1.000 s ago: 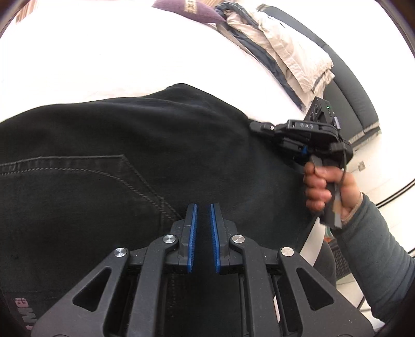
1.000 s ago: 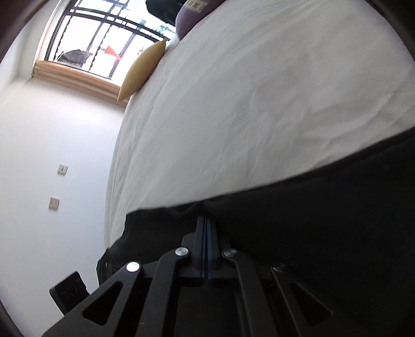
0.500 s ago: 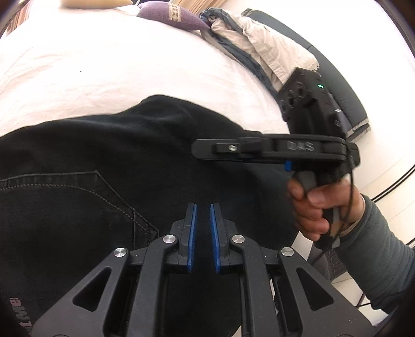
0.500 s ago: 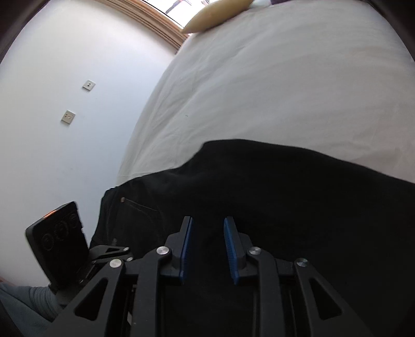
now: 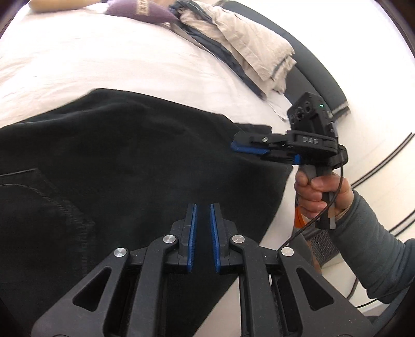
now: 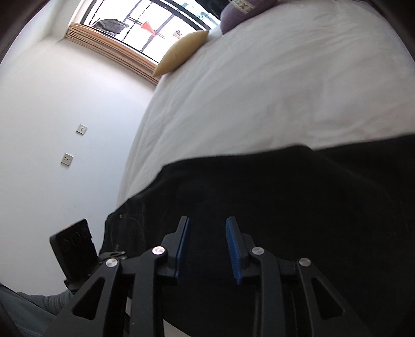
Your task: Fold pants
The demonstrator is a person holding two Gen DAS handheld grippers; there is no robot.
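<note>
Black pants (image 5: 124, 166) lie folded on the white bed (image 5: 103, 62); a back pocket seam shows at the left. They also fill the lower half of the right wrist view (image 6: 285, 197). My left gripper (image 5: 203, 207) hovers over the near part of the pants, its blue pads a narrow gap apart and empty. My right gripper (image 6: 206, 220) is open and empty above the pants. It also shows in the left wrist view (image 5: 234, 145) at the right edge of the pants, held by a hand.
A pile of beige and grey clothes (image 5: 241, 44) and a purple cushion (image 5: 140, 11) lie at the far side of the bed. A yellow pillow (image 6: 181, 51) sits by the window. The bed edge runs near the right side of the pants. The left gripper's camera body (image 6: 74, 246) shows low left.
My right gripper let go of the pants, opened wider and drew back toward the right edge. My left gripper stayed open over the pants.
</note>
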